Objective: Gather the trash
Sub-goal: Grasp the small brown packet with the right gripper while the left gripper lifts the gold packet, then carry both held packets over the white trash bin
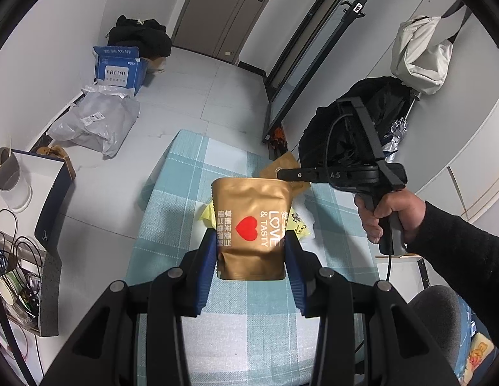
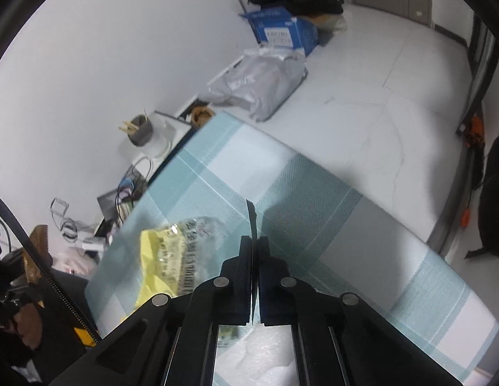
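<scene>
Gold pouch [image 1: 252, 228] stands upright between your left gripper [image 1: 251, 257] pads, clamped on its lower part, mouth up at 12 o'clock, long axis vertical. Beside and behind it on the checked tablecloth [image 1: 172, 212] lies a yellow wrapper [image 1: 207, 217], showing at both 9 and 3 o'clock of the pouch. Right of that, your right gripper [image 1: 283, 173] reaches in from 3 o'clock, tip just over the pouch rim, touching a brown paper scrap [image 1: 283, 164]. Its jaws look pressed together; the wrist view shows a thin dark edge pinched between them, identity unclear. From the right gripper [image 2: 254, 241], the yellow wrapper [image 2: 159, 251] lies at 9 o'clock, near. Right hand [image 1: 391, 215] is nearer; pouch mouth is the drop target, I'd judge.
</scene>
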A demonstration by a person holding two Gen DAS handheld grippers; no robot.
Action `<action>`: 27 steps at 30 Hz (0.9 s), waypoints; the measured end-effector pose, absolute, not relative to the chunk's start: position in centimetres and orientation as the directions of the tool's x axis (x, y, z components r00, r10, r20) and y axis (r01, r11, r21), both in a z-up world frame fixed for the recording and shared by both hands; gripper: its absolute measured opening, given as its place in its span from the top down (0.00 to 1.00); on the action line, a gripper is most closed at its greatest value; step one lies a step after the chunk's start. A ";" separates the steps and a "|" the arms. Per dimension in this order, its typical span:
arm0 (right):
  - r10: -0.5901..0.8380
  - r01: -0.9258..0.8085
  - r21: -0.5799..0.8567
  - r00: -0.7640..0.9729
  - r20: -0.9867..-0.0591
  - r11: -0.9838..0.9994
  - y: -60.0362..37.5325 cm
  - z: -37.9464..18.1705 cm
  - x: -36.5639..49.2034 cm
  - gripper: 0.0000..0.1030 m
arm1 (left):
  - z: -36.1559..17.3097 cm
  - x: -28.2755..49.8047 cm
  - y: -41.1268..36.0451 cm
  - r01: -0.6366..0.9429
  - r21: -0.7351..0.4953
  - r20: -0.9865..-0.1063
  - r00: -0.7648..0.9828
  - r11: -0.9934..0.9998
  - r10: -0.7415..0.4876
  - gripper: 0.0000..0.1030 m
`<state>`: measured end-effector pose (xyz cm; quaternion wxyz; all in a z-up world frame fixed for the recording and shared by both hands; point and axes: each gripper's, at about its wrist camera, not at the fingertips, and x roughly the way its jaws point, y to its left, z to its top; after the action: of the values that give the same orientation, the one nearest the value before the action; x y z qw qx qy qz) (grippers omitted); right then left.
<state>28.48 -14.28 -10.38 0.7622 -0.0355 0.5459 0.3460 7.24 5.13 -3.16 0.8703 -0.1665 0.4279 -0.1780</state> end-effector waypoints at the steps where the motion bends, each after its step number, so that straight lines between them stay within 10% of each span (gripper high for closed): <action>1: 0.501 -0.553 0.338 0.172 -0.848 0.762 -14.4 -10.2 28.5 0.98 | -3.1 7.1 5.1 0.169 -0.438 -0.686 0.572 0.883 -0.450 0.65; 27: 0.564 -0.407 0.417 0.372 -0.737 0.813 -21.8 -6.0 20.8 0.98 | -2.2 5.4 2.1 0.218 -0.348 -0.680 0.610 0.912 -0.406 0.65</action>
<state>20.76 -21.79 -5.96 0.8240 0.0825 0.4769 0.2946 5.44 2.13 -2.18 0.8898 -0.1159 0.4051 -0.1755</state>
